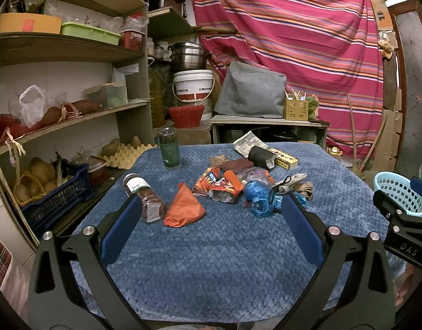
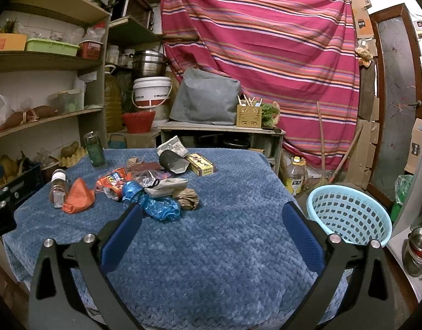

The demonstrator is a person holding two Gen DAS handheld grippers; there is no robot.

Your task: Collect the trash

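starting from left wrist view: your left gripper [image 1: 211,209] spread wide, empty, over blue cloth [image 1: 224,261]. take orange wrapper [image 1: 183,209] first, pinch its peak. two jars [image 1: 145,196], one upright, one lying.

right wrist view: right gripper [image 2: 212,214] also released, empty. one basket [image 2: 348,213] beside table, right. trash pile mid-table: one blue bag [image 2: 156,205], one brown wad [image 2: 188,197].

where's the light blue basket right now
The light blue basket sits off the right edge of the blue-covered table, low in the right wrist view, just beyond the right hand-held gripper; it looks empty.
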